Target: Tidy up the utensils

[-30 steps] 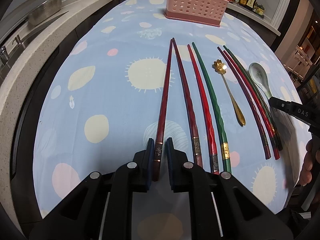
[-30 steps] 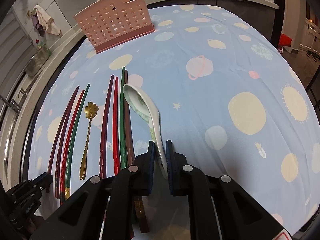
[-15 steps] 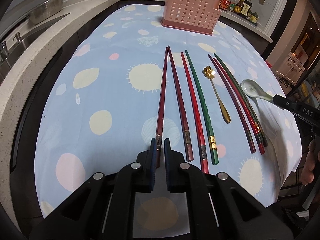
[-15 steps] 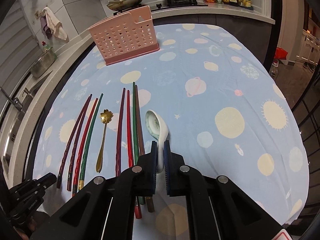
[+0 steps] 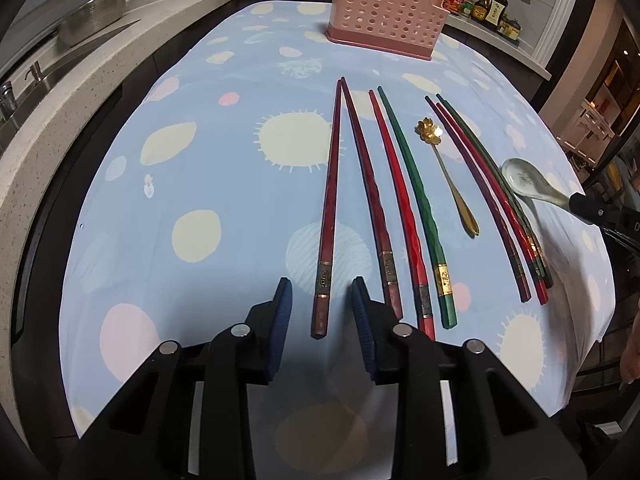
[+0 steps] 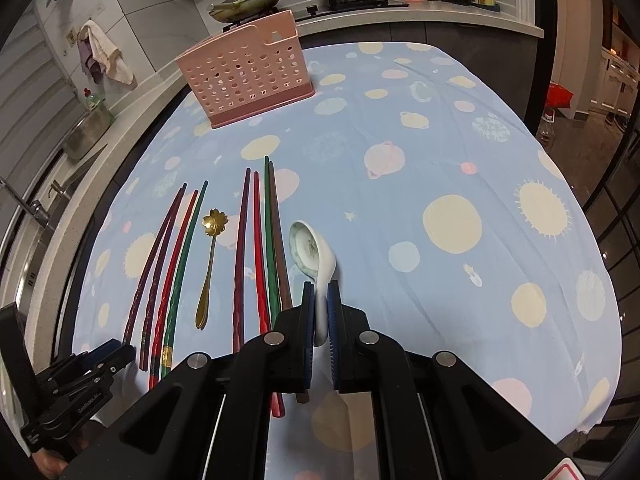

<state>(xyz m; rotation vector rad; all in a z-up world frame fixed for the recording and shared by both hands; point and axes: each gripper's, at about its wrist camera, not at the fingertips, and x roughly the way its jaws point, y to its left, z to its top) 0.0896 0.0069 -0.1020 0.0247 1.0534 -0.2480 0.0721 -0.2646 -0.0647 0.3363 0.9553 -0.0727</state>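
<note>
Left gripper (image 5: pixel 321 300) spread wide above the blue patterned tablecloth (image 5: pixel 224 184), pads apart, touching nothing. Dark red chopstick (image 5: pixel 328 216) flat on the cloth, its banded butt end lying in the gap between the two blue pads (image 5: pixel 280 316), clear of both, shaft running away toward 12 o'clock. Just beside it toward 1 o'clock, a maroon chopstick (image 5: pixel 370 204), tips of the two nearly meeting at the far end; then a bright red chopstick (image 5: pixel 400 208) and a green chopstick (image 5: pixel 416 200) with a gold band, butt ends near the right pad. Farther toward 2 o'clock, a gold flower-headed spoon (image 5: pixel 448 172), then a tight bundle of four more chopsticks (image 5: pixel 492 200). Pink perforated utensil holder (image 5: pixel 386 8) upright at 12 o'clock, well apart from everything on the cloth. Right gripper (image 6: pixel 318 292) clamped on the handle of a white ceramic soup spoon (image 6: pixel 310 252), bowl jutting forward toward 12 o'clock, just beside the nearest chopstick bundle at 11 o'clock; whether lifted off the cloth cannot be told. Same spoon visible from the left wrist at 3 o'clock, held in black fingers. From the right wrist, holder at 11 o'clock, far off.
</note>
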